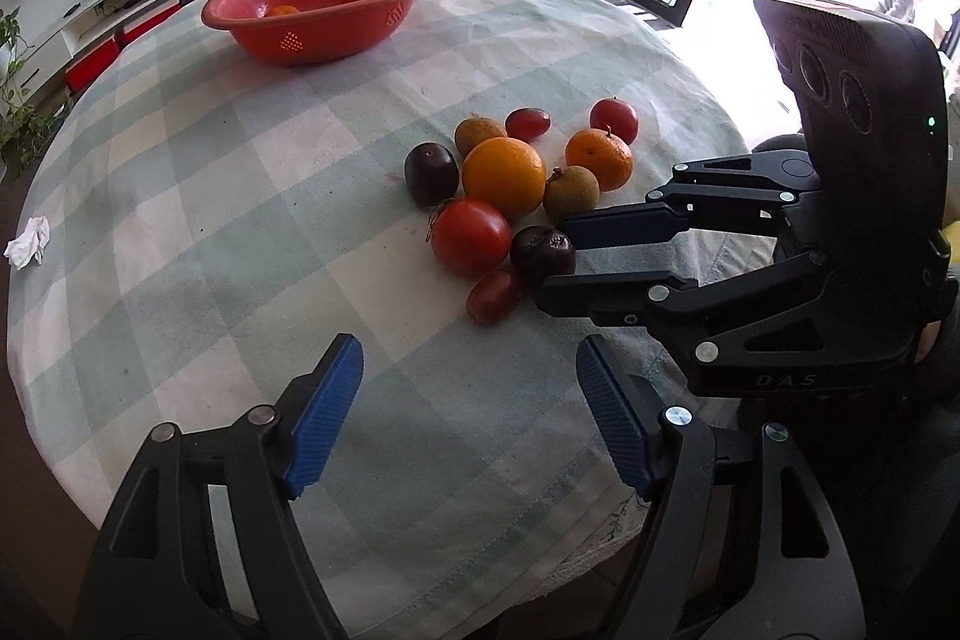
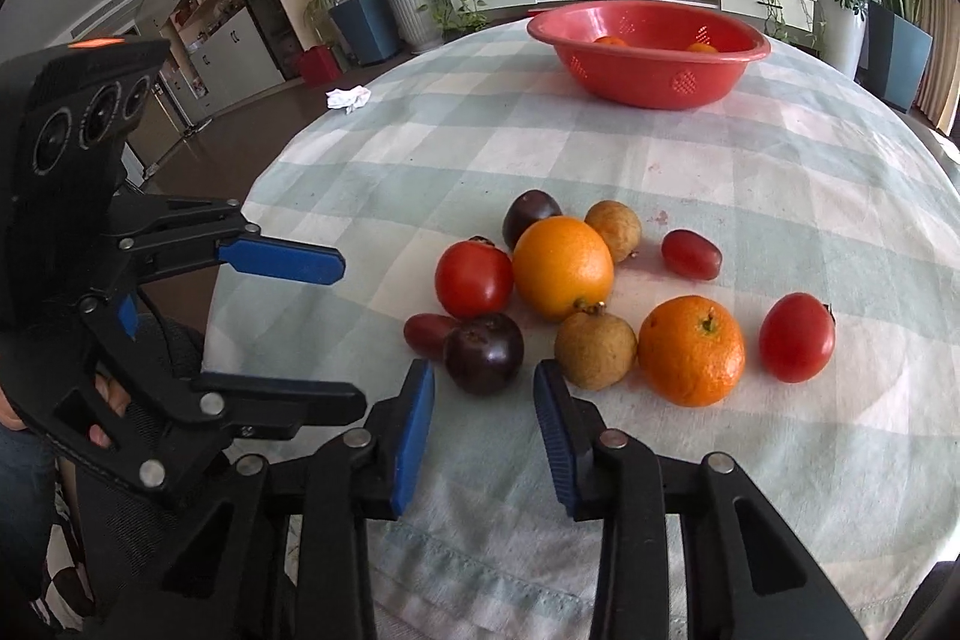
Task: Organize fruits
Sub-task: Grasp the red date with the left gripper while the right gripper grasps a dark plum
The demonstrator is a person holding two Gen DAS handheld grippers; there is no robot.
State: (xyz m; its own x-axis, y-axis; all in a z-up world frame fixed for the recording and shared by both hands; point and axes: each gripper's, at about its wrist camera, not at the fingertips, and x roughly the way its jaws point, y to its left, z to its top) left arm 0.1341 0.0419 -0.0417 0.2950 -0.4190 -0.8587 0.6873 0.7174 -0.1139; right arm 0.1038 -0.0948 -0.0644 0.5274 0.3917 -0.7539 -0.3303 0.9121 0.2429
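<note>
- Here the fruits sit bunched on the checked tablecloth (image 2: pixel 750 172), near its front edge — a big orange (image 2: pixel 563 265) in the middle, tomatoes, grapes, brown longans and a dark plum (image 2: pixel 483 352) touching around it.
- Right gripper (image 2: pixel 483 436) points at that plum, fingers apart, nothing pinched; probably lining up the next pick.
- Left gripper (image 1: pixel 471 415) hovers beside the pile, fingers spread wide and empty — likely waiting its turn.
- Red basket (image 2: pixel 648 82) stands well apart at the far side, holding two orange fruits.
</note>
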